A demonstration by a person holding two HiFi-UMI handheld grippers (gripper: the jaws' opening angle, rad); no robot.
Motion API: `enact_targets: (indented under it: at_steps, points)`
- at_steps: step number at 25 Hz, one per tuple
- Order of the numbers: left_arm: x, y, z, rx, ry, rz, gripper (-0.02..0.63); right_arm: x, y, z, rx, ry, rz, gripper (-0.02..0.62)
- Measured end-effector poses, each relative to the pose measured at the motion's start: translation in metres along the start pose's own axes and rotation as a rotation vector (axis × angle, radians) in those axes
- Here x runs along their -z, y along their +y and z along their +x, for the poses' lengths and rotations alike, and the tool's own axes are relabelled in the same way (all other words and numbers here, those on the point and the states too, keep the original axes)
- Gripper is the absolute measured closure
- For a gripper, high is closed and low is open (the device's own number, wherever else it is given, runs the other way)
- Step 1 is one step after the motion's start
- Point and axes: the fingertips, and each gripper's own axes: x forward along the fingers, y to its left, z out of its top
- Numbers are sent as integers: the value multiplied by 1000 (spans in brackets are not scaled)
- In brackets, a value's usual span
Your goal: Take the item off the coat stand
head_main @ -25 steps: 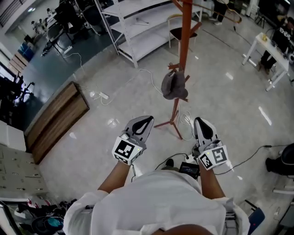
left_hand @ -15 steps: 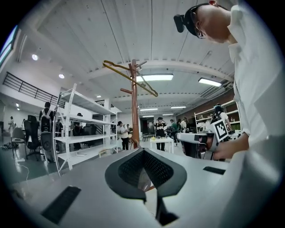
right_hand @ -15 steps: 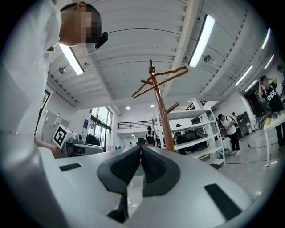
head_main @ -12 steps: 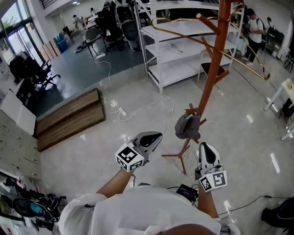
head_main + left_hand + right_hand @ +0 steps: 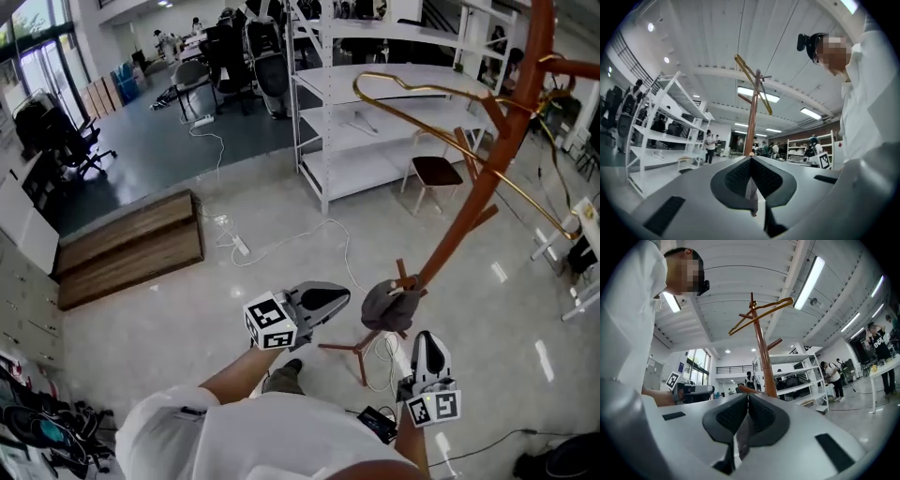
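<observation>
Markings: a square black-and-white code pattern on the left gripper's cube and on the right gripper's cube.

Coat stand: reddish-brown pole, tripod feet on a pale floor.

Grey cap: hangs on a low peg, crown drooping downward; brim direction unclear. It sits just beyond the two grippers, nearer the right one, touching neither.

Gold hanger: on the top pegs, long axis running far left to near right across the pole.

Left gripper: clenched, pads meeting, nothing between; tip points right toward the cap.

Right gripper: clenched, empty; tip points far, toward the cap.
</observation>
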Motion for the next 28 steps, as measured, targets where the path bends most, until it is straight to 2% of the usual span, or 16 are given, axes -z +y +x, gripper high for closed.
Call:
enact_targets:
  at_steps: [2, 5, 10, 13, 16, 17, 19, 22, 24, 28]
  points:
    - [2, 19, -2, 91, -22, -37, 594, 11, 5, 15, 69, 17, -11, 569]
    - [-3, 48, -5, 174, 16, -38, 593, 8, 23, 37, 157, 9, -24, 569]
    - [-19, 96, 45, 337, 44, -55, 593, -16, 4, 65, 310, 6, -79, 568]
    - [-11, 121, 64, 422, 49, -80, 592, -2, -7, 75, 382, 17, -95, 568]
    - [1, 124, 77, 496, 52, -88, 592, 17, -17, 64, 455, 50, -78, 565]
    - [6, 124, 82, 516, 61, -93, 591, 21, -17, 61, 470, 66, -68, 541]
    - [14, 128, 91, 537, 79, -112, 591, 24, -14, 61, 473, 99, -57, 478]
    - [7, 122, 104, 551, 99, -126, 580, 13, -7, 62, 445, 140, -61, 469]
    - [5, 112, 109, 542, 123, -124, 519, 12, -6, 59, 426, 165, -51, 463]
    - [37, 98, 105, 557, 193, -121, 484, 31, -15, 51, 408, 211, -15, 448]
